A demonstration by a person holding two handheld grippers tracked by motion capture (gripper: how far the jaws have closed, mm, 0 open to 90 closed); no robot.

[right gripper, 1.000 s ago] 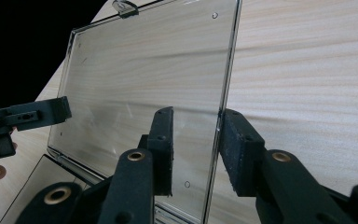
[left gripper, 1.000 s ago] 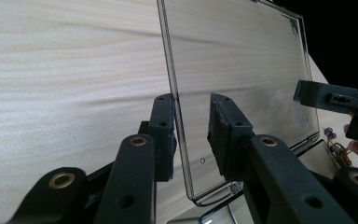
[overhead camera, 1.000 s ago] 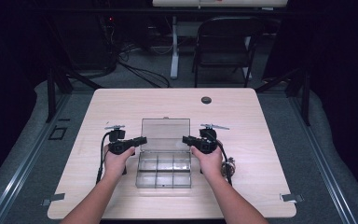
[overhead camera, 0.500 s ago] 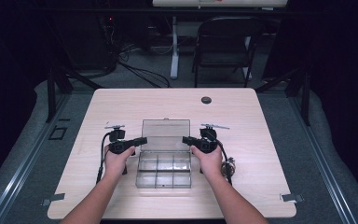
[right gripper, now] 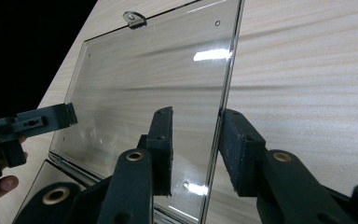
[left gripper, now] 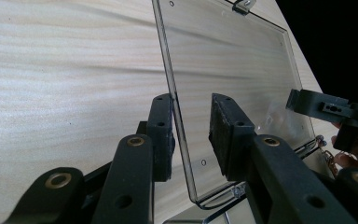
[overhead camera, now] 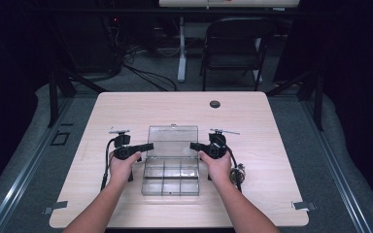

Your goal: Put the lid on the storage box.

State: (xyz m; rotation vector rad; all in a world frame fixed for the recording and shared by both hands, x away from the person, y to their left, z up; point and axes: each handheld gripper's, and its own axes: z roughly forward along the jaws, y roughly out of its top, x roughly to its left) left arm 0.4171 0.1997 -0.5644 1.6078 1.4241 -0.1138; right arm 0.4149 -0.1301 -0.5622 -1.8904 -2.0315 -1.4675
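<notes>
Box sits mid-table, near my edge, long axis left-right. Lid is open, swung away from me, latch at its far edge. My left gripper and right gripper straddle the lid's side edges, jaws apart, not clamped.

Object by right wrist — unidentifiable

Right hand-held gripper jaws parted, straddling clear lid edge; wooden table behind.

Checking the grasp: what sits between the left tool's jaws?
The clear lid's side edge, seen in the left gripper view; the left tool straddles it, not closed.
</notes>
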